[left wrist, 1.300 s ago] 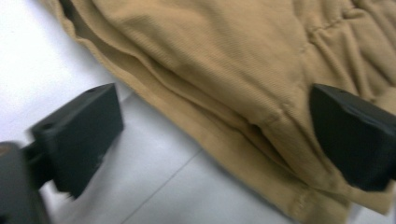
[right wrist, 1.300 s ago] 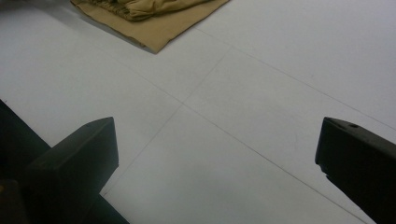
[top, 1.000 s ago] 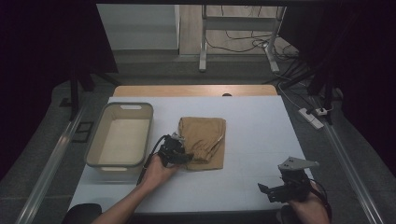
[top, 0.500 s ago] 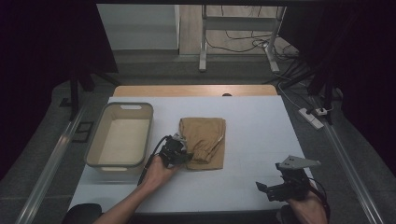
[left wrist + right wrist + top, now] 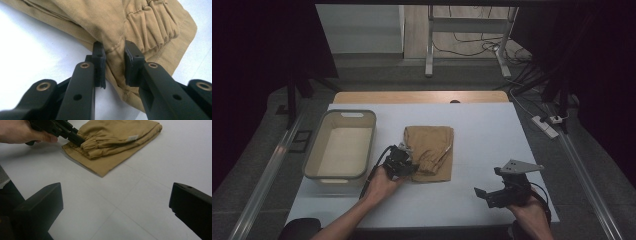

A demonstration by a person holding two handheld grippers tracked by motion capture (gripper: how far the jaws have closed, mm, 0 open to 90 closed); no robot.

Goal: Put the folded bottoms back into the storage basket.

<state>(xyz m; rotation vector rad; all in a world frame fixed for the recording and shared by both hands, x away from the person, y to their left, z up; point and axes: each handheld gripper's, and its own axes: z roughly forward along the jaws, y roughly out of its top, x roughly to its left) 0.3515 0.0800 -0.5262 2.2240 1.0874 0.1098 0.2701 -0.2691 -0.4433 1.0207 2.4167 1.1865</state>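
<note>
White tabletop (image 5: 492, 130), dim room behind, cables on floor. Folded tan trousers (image 5: 430, 151) lie mid-table, slightly left of centre. Left gripper (image 5: 113, 58) sits at their near-left corner, jaws straddling a raised fold of cloth; gap looks nearly closed, grip probably partial. Judgement: close fully on several layers before lifting, or the fold slips out. Right gripper (image 5: 115, 202) idles near the near-right corner, jaws wide apart, holding nothing. Grey bin (image 5: 321, 149) stands by the left edge, just beside the trousers; nothing blocks the path between them.
</note>
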